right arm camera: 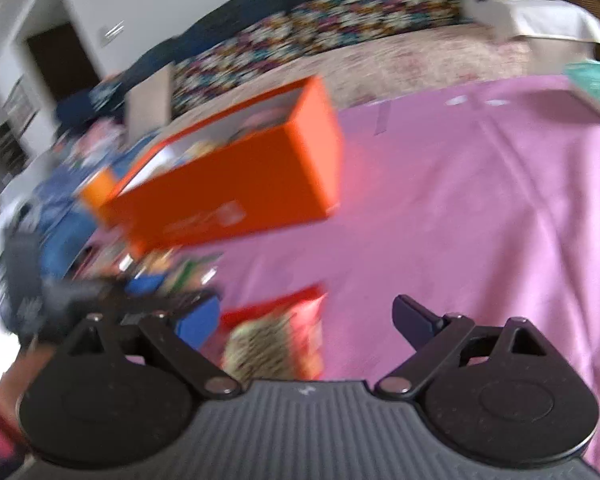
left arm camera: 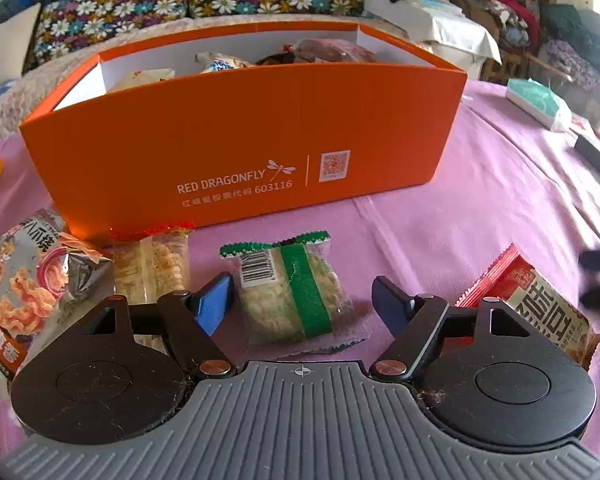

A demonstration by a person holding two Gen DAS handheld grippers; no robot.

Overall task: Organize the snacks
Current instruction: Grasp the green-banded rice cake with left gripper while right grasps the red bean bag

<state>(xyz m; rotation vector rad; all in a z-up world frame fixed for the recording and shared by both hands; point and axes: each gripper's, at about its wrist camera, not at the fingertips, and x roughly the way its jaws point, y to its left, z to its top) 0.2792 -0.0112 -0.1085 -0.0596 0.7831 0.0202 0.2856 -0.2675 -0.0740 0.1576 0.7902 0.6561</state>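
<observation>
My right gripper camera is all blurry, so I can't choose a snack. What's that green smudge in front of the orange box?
Observer: It's a clear cracker packet with a green stripe. It lies flat on the pink cloth, between the open fingers of the left gripper.
Operator: Are there snacks in the box already?
Observer: Yes. Several wrapped snacks poke up above the rim of the orange box.
Operator: Is there writing on the box?
Observer: Yes, its front says RED DRAGONFLY in white letters.
</observation>
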